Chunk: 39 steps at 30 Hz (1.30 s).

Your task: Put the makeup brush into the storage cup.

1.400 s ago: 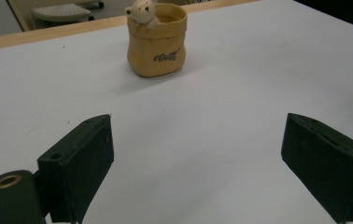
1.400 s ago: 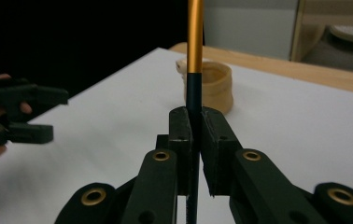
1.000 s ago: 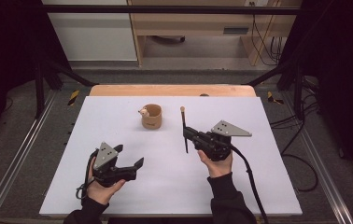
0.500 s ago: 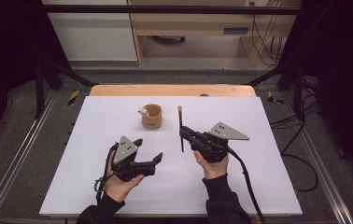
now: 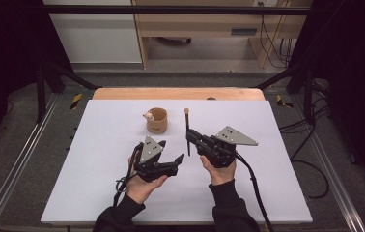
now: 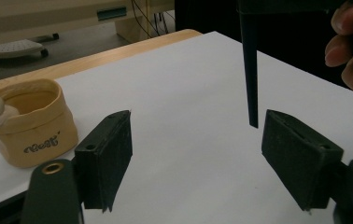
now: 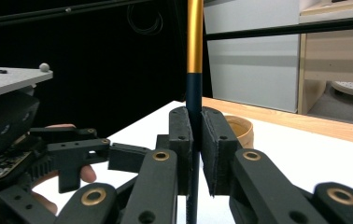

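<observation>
My right gripper (image 5: 190, 137) is shut on a thin black brush (image 5: 187, 126) with a gold band (image 7: 194, 37), gripping its shaft between both pads (image 7: 196, 140). The brush stands nearly upright, and its pointed lower end (image 6: 250, 74) hangs just beyond my left gripper (image 6: 195, 154), close to that gripper's right-hand jaw. My left gripper (image 5: 179, 159) stands open just left of the right hand. Its jaws have just been closing, and nothing is between them. A small tan cup (image 5: 157, 120) with a bear figure on its rim stands on the white sheet (image 5: 98, 159), behind both grippers.
The cup (image 6: 34, 123) lies to the left in the left gripper view. The person's fingers (image 6: 349, 51) show at that view's upper right. A wooden table edge (image 5: 178, 93) runs behind the sheet, with metal rails at both sides and cables at the right.
My left gripper has moved right across the sheet, up close to the right gripper and the brush's lower end. The right hand and the brush have barely moved.
</observation>
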Motion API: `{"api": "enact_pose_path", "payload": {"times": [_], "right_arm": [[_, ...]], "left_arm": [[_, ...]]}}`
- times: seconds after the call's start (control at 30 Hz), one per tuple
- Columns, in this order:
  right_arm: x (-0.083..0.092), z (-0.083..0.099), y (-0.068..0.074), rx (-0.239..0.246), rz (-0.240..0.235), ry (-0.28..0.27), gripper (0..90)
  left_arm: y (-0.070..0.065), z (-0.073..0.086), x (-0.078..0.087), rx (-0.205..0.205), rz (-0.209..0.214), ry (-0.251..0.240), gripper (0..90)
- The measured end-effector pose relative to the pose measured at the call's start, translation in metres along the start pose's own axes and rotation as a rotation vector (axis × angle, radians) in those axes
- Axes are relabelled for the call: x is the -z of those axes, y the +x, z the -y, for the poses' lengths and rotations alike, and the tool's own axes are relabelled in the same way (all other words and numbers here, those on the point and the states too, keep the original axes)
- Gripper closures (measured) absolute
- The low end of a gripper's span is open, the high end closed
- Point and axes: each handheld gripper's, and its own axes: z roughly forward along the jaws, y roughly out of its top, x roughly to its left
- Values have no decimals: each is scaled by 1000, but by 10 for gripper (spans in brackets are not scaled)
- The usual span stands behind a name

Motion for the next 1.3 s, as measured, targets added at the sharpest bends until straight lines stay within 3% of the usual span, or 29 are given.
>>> {"api": "enact_pose_path", "payload": {"times": [0.77,1.3], "right_arm": [[-4,3,7,-1,-18,4,832],[-3,3,8,5,-24,14,832]], "left_arm": [[-15,-15,-22,-30,-10,-44,541],[-20,-22,-23,-49,-26,-70,707]]}}
